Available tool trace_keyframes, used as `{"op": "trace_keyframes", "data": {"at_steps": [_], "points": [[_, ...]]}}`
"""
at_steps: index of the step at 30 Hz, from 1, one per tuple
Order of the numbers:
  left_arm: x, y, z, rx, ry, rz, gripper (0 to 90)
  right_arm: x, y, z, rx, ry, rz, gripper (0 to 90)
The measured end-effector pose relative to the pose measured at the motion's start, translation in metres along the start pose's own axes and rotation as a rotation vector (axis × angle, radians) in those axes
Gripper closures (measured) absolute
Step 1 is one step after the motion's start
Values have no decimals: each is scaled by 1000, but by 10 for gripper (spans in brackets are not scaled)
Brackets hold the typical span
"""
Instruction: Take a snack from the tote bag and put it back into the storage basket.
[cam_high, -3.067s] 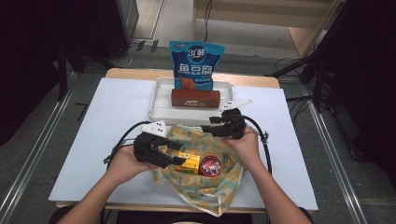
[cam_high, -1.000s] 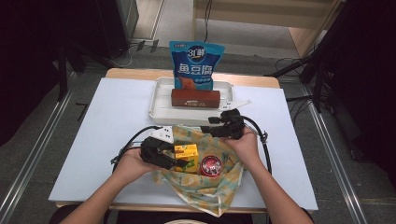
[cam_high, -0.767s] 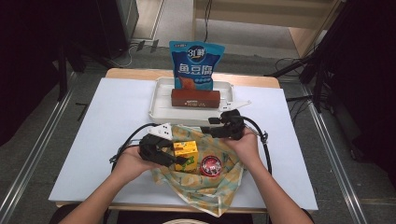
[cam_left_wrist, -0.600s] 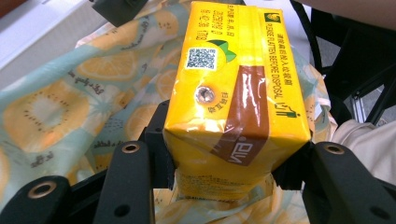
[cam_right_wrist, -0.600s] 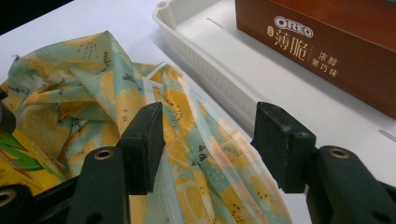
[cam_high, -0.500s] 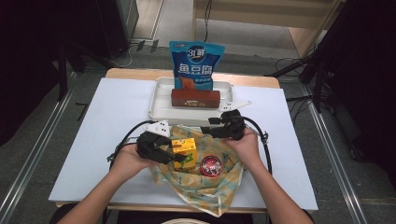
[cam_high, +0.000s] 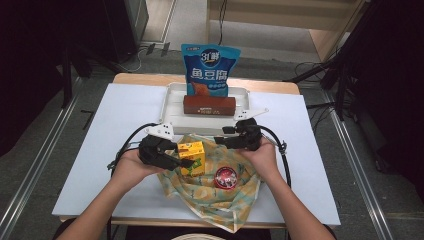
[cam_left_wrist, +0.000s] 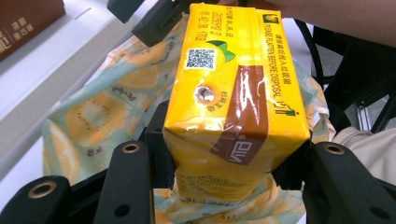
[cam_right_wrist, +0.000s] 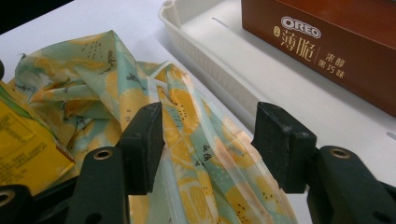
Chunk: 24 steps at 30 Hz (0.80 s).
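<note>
My left gripper (cam_high: 186, 162) is shut on a yellow drink carton (cam_high: 192, 157) and holds it over a fruit-print fabric bag (cam_high: 215, 200) spread at the table's front. In the left gripper view the carton (cam_left_wrist: 233, 93) sits clamped between both jaws, above the bag (cam_left_wrist: 93, 121). My right gripper (cam_high: 223, 141) stands open at the bag's far edge. In the right gripper view its jaws straddle a fold of the bag (cam_right_wrist: 196, 140), apart from it. A red round tin (cam_high: 226, 177) lies on the bag.
A white tray (cam_high: 172, 97) behind the bag holds a brown Oreo box (cam_high: 209, 105) and a blue snack pouch (cam_high: 209, 70) standing upright. The tray rim (cam_right_wrist: 205, 70) runs close beyond my right gripper. Cables trail from both grippers.
My left gripper has lifted the carton from lying on the bag and carried it slightly left and back. The right gripper has stayed still.
</note>
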<state>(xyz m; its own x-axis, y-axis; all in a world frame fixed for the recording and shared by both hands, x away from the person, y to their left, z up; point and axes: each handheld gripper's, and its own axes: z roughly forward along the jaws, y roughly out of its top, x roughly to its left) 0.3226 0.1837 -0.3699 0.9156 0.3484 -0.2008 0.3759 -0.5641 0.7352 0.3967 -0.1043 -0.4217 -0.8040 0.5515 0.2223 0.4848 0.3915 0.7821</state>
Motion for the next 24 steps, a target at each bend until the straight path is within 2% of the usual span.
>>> {"op": "trace_keyframes", "data": {"at_steps": [2, 6, 8, 13, 16, 20, 24], "points": [[3, 1, -3, -6, -7, -21, 520, 0, 0, 0, -2, -1, -2, 444], [4, 4, -7, -15, 2, -16, 521, 0, 1, 0, -3, -3, -13, 443], [6, 6, -9, -19, 1, -15, 521, 0, 1, -1, -6, -1, -4, 442], [9, 7, -9, -5, 11, -10, 520, 1, 1, -2, -7, -3, 0, 441], [13, 8, -9, -5, 2, -19, 521, 2, 1, -3, -13, 1, -5, 441], [15, 12, -8, 7, -7, 9, 521, 4, 1, -4, -15, -5, -19, 440], [17, 18, -9, -1, -11, 10, 521, 4, 1, -3, -13, -6, -20, 439]]}}
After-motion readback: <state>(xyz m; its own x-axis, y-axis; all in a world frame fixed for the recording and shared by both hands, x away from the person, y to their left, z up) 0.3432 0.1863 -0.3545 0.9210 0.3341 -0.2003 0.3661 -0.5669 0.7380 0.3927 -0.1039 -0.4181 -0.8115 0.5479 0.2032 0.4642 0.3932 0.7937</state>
